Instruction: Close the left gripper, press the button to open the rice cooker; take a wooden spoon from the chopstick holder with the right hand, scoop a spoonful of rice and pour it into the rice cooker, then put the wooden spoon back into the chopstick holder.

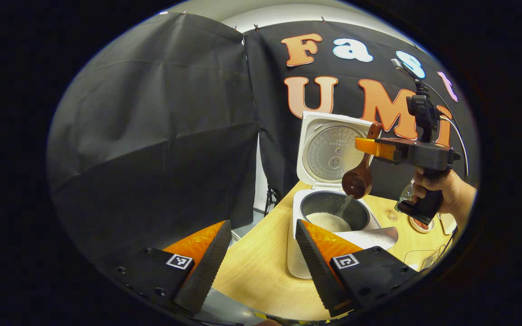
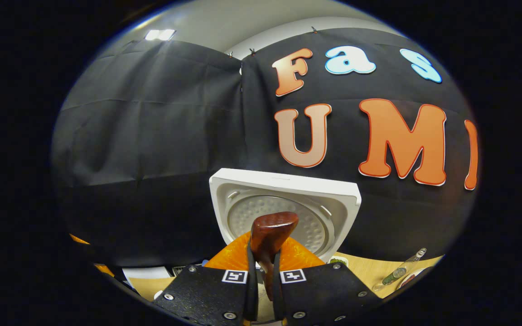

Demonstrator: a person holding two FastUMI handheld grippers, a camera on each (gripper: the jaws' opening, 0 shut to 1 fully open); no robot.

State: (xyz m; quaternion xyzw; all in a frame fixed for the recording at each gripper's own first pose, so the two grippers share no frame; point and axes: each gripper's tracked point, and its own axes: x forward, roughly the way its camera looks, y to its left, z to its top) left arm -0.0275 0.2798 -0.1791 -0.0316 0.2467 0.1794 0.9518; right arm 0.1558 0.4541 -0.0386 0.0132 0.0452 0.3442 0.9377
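black cloth hangs behind a pale wooden tabletop [image 1: 261, 267], and on it sits the white rice cooker [image 1: 329, 213] with its hinged lid [image 1: 331, 151] standing straight up and its dark inner pot [image 1: 330, 209] exposed. we're mid-pour: in the left gripper view the right gripper [image 1: 366, 146] hovers above the pot, held by a hand [image 1: 444, 190], both fingers clamped on the handle of the reddish-brown wooden spoon [image 1: 358, 181], bowl tipped downward, a thin stream of white rice [image 1: 329, 222] falling onto the mound already in the pot. in the right gripper view the same gripper [image 2: 264, 276] shows its 2 fingers pinching the handle between them, the handle's end poking up toward the lid. the left gripper [image 1: 261, 253] hangs back at the near side of the cooker, fingers spread wide apart and holding nothing. to do this well, i'd say hold the spoon bowl over the middle of the pot, not its rim, and roll the wrist slowly so the stream stays narrow and nothing skips onto the table. give it a beat for the last grains to slide off, then level the spoon before carrying it away. the grip looks high on the handle, so a firm pinch matters or the spoon may swivel. a small glass bottle [image 2: 399, 271] lies on the table off to the right, worth avoiding on the way back.
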